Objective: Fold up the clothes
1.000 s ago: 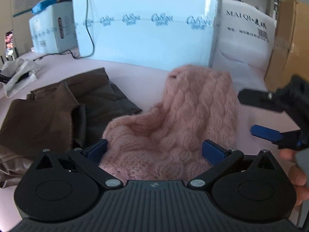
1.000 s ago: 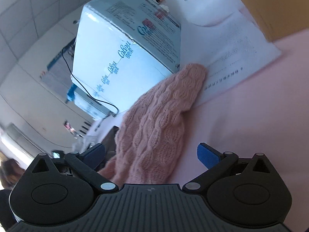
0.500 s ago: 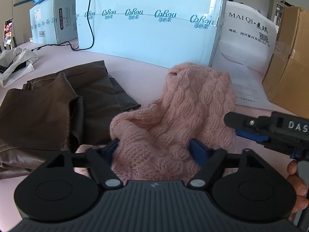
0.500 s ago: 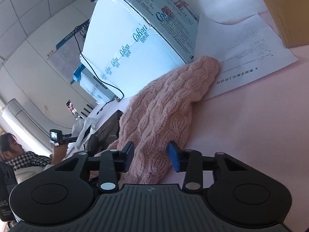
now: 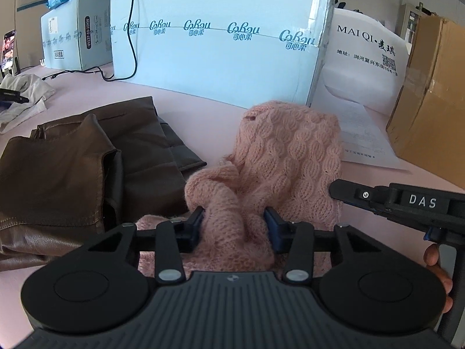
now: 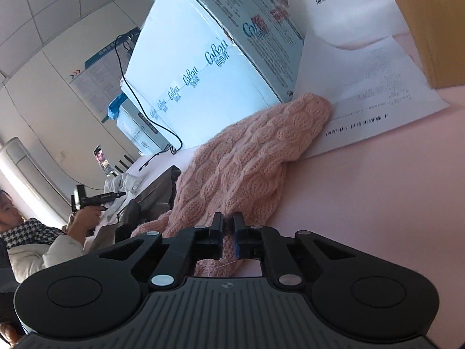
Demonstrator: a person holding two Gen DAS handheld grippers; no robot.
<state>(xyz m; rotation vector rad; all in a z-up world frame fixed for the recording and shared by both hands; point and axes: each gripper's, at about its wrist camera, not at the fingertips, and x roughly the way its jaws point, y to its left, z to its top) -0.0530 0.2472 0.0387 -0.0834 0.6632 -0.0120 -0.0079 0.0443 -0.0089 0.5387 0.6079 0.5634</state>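
1. The sweater (image 5: 287, 157) is soft, thick and light, I judge. It will sag and stretch when lifted, and the loose knit can catch on the pads. It is not slippery and not fragile.
2. The best place to take it is the hem at its near end, one corner for each hand, so it hangs even for the fold. Both hand-held grippers are already at that end.
3. The left hand-held gripper (image 5: 234, 224) has a thick bunch of the knit between its blue pads. Its jaws are closing and the pads already press into the wool.
4. The right hand-held gripper (image 6: 228, 226) is pressed nearly together and pinches a thin edge of the sweater.
5. The sweater is pale pink with a cable pattern. It lies crumpled on the pink surface (image 5: 203, 107), its far end near the blue box (image 5: 215, 35) at the back edge and partly on a sheet of paper (image 6: 372, 99).
6. Just left of it is a brown jacket (image 5: 72, 168), touching or almost touching it.
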